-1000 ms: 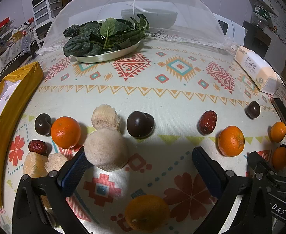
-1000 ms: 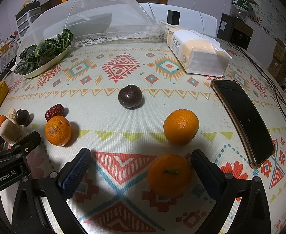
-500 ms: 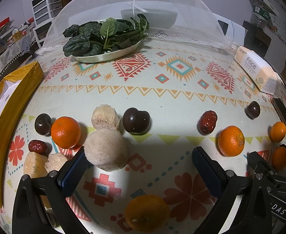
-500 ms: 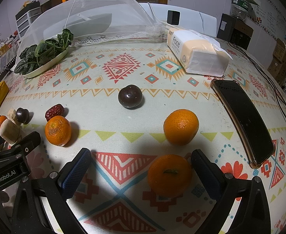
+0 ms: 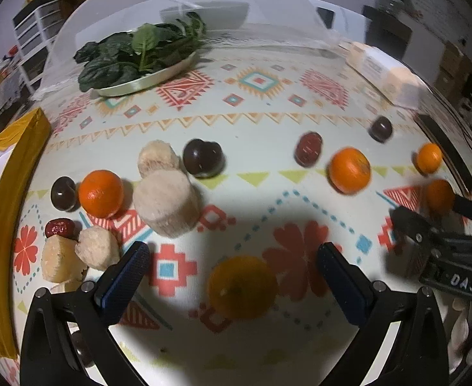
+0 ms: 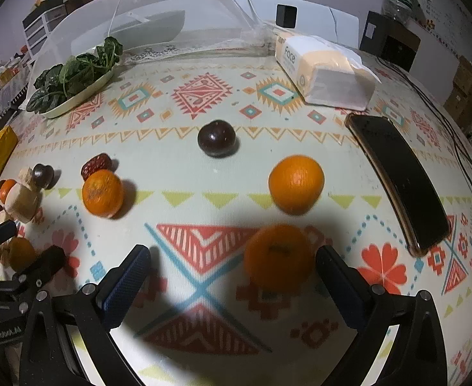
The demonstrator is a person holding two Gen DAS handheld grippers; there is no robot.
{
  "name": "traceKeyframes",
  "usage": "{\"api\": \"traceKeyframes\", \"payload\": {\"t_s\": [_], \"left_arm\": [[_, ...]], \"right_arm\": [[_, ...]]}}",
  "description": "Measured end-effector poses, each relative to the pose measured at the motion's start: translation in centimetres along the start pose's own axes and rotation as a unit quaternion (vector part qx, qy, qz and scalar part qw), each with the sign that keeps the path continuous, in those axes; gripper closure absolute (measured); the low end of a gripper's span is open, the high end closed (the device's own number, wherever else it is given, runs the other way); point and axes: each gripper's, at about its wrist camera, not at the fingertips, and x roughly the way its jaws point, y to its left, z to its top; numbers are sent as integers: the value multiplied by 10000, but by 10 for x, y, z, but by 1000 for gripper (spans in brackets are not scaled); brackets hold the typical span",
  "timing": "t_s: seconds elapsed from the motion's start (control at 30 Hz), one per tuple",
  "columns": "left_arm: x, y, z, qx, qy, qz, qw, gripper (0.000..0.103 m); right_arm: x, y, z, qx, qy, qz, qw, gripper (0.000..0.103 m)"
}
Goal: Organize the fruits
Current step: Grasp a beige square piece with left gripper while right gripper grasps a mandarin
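Note:
Loose fruit lies across a patterned tablecloth. My left gripper [image 5: 234, 271] is open, and a shadowed orange [image 5: 242, 286] sits between its fingers, untouched. At its left are pale cut chunks [image 5: 165, 204], an orange [image 5: 100, 193], dark plums [image 5: 203, 157] and a red date [image 5: 59, 228]. Further right lie a date [image 5: 308, 148] and an orange [image 5: 349, 170]. My right gripper [image 6: 232, 273] is open, with an orange [image 6: 279, 257] close to its right finger. Beyond it lie another orange [image 6: 296, 184], a plum [image 6: 216, 141] and a third orange [image 6: 102, 193].
A plate of spinach [image 5: 142, 54] sits under a mesh food cover [image 5: 184, 6] at the back. A tissue pack [image 6: 322, 70] and a black phone [image 6: 400, 177] lie at the right. A yellow box [image 5: 1, 193] runs along the left table edge.
Both grippers have shifted forward and slightly right, so the oranges between their fingers appear a little further in. The left plum rolled a little leftward. Both stay open.

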Motion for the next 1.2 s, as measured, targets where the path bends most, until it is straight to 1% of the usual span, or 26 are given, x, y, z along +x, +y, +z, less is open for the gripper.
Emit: {"api": "traceKeyframes", "payload": {"t_s": [0.07,0.17,0.2,0.27,0.3,0.33,0.4,0.43,0.47,0.5,0.53,0.57,0.6,0.63,0.67,0.7,0.73,0.8,0.83,0.87,0.93,0.97,1.0,1.03,1.13,1.2], "left_arm": [[-4,-2,-5,71,16,-121,9999,0],[-20,7,-14,-104,-100,-599,9981,0],[-30,12,-17,-163,-274,-680,9972,0],[-59,24,-24,-218,-813,-726,9938,0],[-80,33,-27,-239,-1202,-658,9903,0],[-95,40,-29,-263,-1475,-562,9871,0],[-132,57,-31,-322,-2069,-311,9773,0],[-158,69,-32,-378,-2475,-40,9681,0],[-178,78,-32,-414,-2798,184,9590,0],[-197,86,-32,-440,-3090,401,9492,0],[-219,94,-32,-477,-3418,708,9359,0],[-231,99,-32,-493,-3576,903,9282,0],[-245,106,-29,-494,-3695,1085,9216,0],[-255,114,-25,-486,-3715,1199,9194,0],[-259,122,-21,-505,-3647,1222,9217,0],[-261,129,-19,-539,-3512,1168,9274,0],[-257,136,-17,-579,-3318,1056,9356,0],[-243,146,-21,-638,-3046,788,9471,0],[-232,148,-28,-641,-2936,588,9520,0],[-222,150,-35,-623,-2822,461,9562,0],[-190,151,-46,-583,-2463,305,9670,0],[-175,148,-50,-549,-2281,154,9720,0],[-161,146,-58,-498,-2105,-37,9763,0],[-149,143,-63,-445,-1956,-186,9795,3],[-122,140,-67,-370,-1606,-407,9855,27],[-104,141,-62,-479,-1314,-635,9881,29]], "right_arm": [[-1,0,-1,20,-14,-18,10000,0],[-2,0,-3,64,-52,-55,10000,0],[-4,0,-5,95,-70,-68,9999,0],[-11,-3,-9,176,-196,-64,9996,1],[-21,-4,-13,256,-399,-65,9989,1],[-28,-4,-15,269,-520,-56,9983,1],[-56,0,-18,248,-984,-60,9948,1],[-67,3,-18,203,-1190,-86,9926,1],[-85,8,-19,110,-1520,-170,9882,1],[-97,13,-17,40,-1739,-243,9845,1],[-111,18,-16,-36,-1995,-304,9794,1],[-120,22,-13,-70,-2131,-240,9767,0],[-126,24,-9,-61,-2132,-67,9770,0],[-128,27,-5,-36,-2090,68,9779,0],[-129,31,-2,-15,-2018,246,9791,0],[-127,38,0,-33,-1895,545,9804,0],[-123,43,0,-70,-1789,768,9808,0],[-107,61,-5,-237,-1430,1266,9813,4],[-101,69,-10,-328,-1304,1386,9812,16],[-92,76,-13,-412,-1152,1497,9811,30],[-71,90,-17,-482,-787,1735,9805,41],[-61,96,-18,-505,-633,1869,9790,46],[-53,100,-19,-518,-550,1923,9784,47],[-49,103,-20,-529,-525,1949,9780,47],[-38,112,-21,-615,-416,2034,9763,47],[-31,117,-21,-687,-351,2037,9760,47]]}}
